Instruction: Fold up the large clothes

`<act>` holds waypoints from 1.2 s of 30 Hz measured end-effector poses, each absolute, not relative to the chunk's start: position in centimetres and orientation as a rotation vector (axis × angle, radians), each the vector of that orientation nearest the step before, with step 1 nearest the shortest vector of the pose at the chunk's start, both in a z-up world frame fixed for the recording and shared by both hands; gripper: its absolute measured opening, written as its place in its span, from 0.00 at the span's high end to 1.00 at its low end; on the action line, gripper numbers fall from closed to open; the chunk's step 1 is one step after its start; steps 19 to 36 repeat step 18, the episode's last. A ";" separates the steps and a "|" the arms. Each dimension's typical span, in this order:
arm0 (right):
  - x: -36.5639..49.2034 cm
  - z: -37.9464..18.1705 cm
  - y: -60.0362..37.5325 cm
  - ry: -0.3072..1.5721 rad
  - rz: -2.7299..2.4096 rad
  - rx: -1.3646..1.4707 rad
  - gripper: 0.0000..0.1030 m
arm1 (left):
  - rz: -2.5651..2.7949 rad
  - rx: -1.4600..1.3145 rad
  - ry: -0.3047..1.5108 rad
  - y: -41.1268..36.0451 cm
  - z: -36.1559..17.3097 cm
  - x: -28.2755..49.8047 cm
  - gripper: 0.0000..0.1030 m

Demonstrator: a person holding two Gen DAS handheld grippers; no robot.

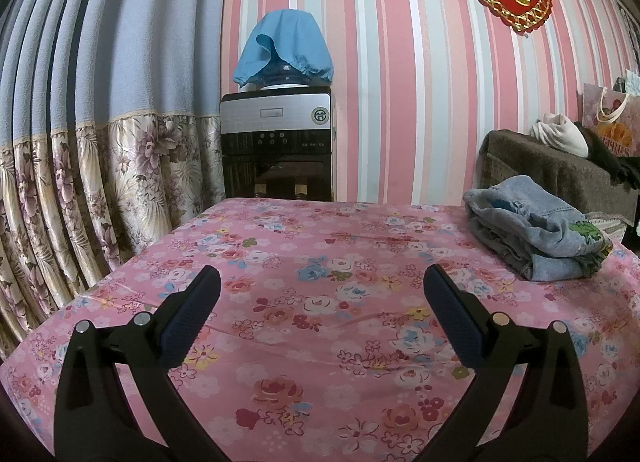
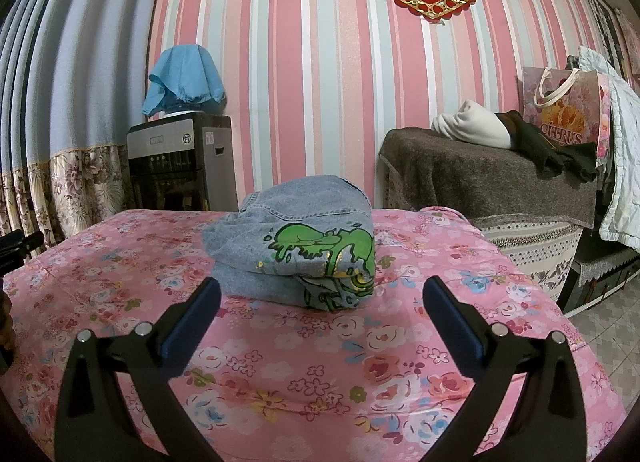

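A folded light-blue denim garment (image 2: 304,238) with a green cartoon print lies in a compact stack on the pink floral sheet (image 2: 320,374). In the left wrist view it (image 1: 532,230) sits at the far right of the bed. My right gripper (image 2: 322,294) is open and empty, hovering just in front of the stack without touching it. My left gripper (image 1: 322,282) is open and empty above the bare middle of the sheet (image 1: 304,254), well left of the garment.
A water dispenser (image 1: 276,142) with a blue cloth cover stands behind the bed against the striped wall. A floral curtain (image 1: 80,166) hangs on the left. A brown-covered cabinet (image 2: 492,178) with clothes and a gift bag (image 2: 568,114) is at the right.
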State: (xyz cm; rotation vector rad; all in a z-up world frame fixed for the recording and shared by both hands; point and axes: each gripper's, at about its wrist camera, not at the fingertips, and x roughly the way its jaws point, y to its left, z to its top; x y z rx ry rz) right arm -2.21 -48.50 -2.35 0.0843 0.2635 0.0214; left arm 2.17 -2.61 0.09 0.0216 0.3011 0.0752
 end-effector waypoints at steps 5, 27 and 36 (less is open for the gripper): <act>-2.2 -2.4 -48.5 0.263 0.021 0.084 0.02 | 0.076 0.017 0.299 -2.5 0.1 2.2 0.03; -2.2 -2.3 -48.5 0.264 0.021 0.085 0.02 | 0.075 0.025 0.316 -2.9 0.3 2.8 0.03; -2.2 -2.3 -48.5 0.264 0.021 0.085 0.02 | 0.075 0.025 0.316 -2.9 0.3 2.8 0.03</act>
